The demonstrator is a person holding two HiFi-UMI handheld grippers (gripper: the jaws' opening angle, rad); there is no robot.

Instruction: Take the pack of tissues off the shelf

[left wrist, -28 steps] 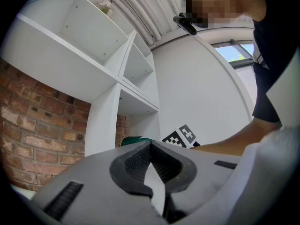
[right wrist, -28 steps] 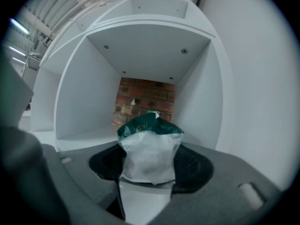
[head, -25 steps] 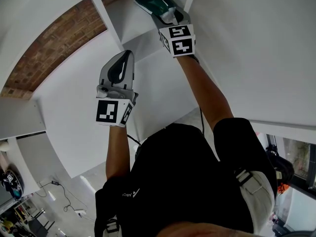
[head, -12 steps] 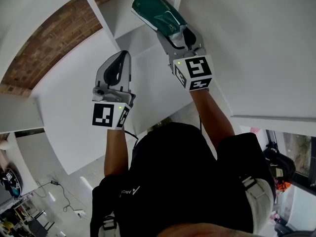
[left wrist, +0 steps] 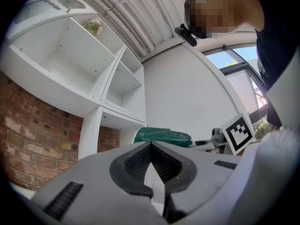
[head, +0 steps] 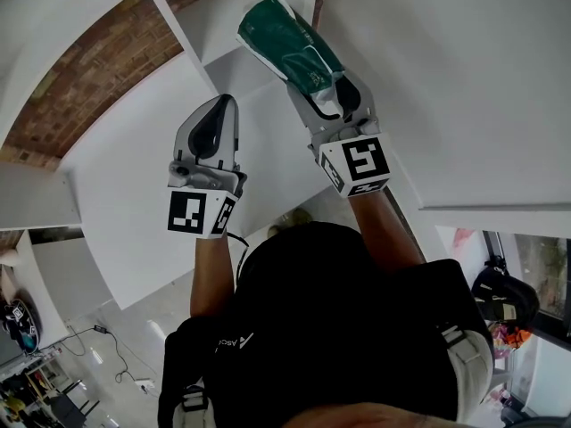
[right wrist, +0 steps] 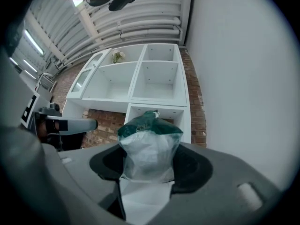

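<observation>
Tissues (head: pixel 287 45) in a green pack stick out ahead of the right gripper (head: pixel 334 86) in the head view. The jaws are clamped on the pack's pale near end and stand partly apart, since the pack fills them. The green far end points up toward the white shelf (head: pixel 176 20) and looks clear of it. The left gripper (head: pixel 215 125) hangs beside the right one, lower and apart from the pack.

In the left gripper view, the left gripper (left wrist: pixel 151 146) has its jaws pressed together with nothing between them. The pack (left wrist: pixel 162 136) lies level beyond them, out in front of the bottom bay of the shelf (left wrist: pixel 108 81).

In the right gripper view, the right gripper (right wrist: pixel 149 165) has a pad on each side of the pack (right wrist: pixel 150 146), squeezing the clear wrapper. The shelf (right wrist: pixel 140 78) is well behind it, and its bays look bare apart from a small plant at the top.

The hold seems to be on soft wrapper, not the firm middle, so the pack could sag or slip. I would keep the squeeze even and draw it back and down smoothly. The left gripper can be kept close in case the green end needs support.
</observation>
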